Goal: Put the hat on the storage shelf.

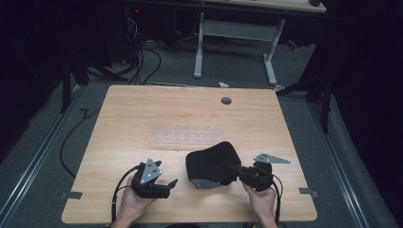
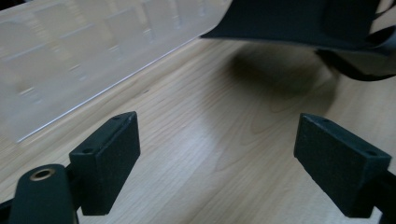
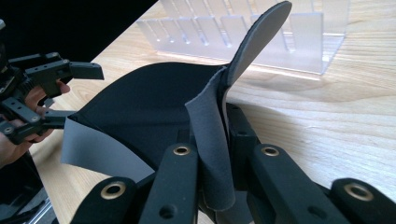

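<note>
black pad (image 1: 211, 164) sits curled near the table's (image 1: 119, 128) front edge, long axis running left-right, lifted edge toward my right gripper (image 1: 236, 169), which pinches it tight. my left gripper (image 1: 172, 183) gapes wide, holding nothing.

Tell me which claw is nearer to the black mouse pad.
Right. The right claw is shut on the black mouse pad; the left claw is open beside it, apart.

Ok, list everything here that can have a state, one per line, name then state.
Right gripper: shut on the black pad, pinching its edge.
Left gripper: open, jaws wide apart over bare wood, holding nothing.
Black pad: curled and folded, one edge lifted, grey underside showing.
Clear slotted rack: lying on the table, slots empty.
</note>
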`<control>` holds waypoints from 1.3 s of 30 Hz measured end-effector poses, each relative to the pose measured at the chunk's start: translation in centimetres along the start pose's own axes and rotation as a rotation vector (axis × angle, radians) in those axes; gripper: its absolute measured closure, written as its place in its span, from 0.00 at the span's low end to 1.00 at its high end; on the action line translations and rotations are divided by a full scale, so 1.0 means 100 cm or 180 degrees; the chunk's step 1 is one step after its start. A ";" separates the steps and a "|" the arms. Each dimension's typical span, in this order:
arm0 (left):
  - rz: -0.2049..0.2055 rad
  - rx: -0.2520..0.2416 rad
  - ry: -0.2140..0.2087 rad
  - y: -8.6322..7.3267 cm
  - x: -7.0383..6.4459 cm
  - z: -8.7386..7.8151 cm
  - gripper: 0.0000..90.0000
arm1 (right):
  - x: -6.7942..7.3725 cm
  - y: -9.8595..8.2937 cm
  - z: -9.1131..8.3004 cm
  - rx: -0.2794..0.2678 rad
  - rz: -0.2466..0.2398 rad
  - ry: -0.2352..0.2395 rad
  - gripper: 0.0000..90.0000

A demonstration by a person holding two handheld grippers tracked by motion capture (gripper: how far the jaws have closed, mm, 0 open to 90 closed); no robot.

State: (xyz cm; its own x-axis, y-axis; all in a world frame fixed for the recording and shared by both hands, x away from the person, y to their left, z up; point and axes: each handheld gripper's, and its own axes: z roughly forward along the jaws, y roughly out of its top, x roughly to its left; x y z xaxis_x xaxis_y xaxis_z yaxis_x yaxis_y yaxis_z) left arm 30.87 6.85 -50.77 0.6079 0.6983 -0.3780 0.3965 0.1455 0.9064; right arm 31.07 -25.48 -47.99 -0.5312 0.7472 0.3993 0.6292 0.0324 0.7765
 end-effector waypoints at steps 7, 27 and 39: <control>0.0097 0.0077 -0.0196 0.001 -0.014 0.003 0.16 | 0.007 0.005 0.004 0.0061 -0.0031 0.0091 0.93; 0.0284 0.0208 -0.0384 0.002 -0.026 0.005 0.18 | 0.019 0.011 0.017 0.0364 -0.0057 0.0104 0.93; 0.0288 0.0172 -0.0392 0.003 -0.029 0.006 0.18 | 0.022 0.014 0.020 0.0451 0.0013 0.0096 0.93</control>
State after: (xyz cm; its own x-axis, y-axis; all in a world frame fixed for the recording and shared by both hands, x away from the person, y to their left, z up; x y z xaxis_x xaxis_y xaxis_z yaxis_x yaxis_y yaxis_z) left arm 29.62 4.44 -49.50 0.7214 0.6150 -0.3184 0.3705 0.0456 0.9277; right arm 31.96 -22.43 -47.01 -0.5440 0.7273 0.4185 0.7041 0.1244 0.6991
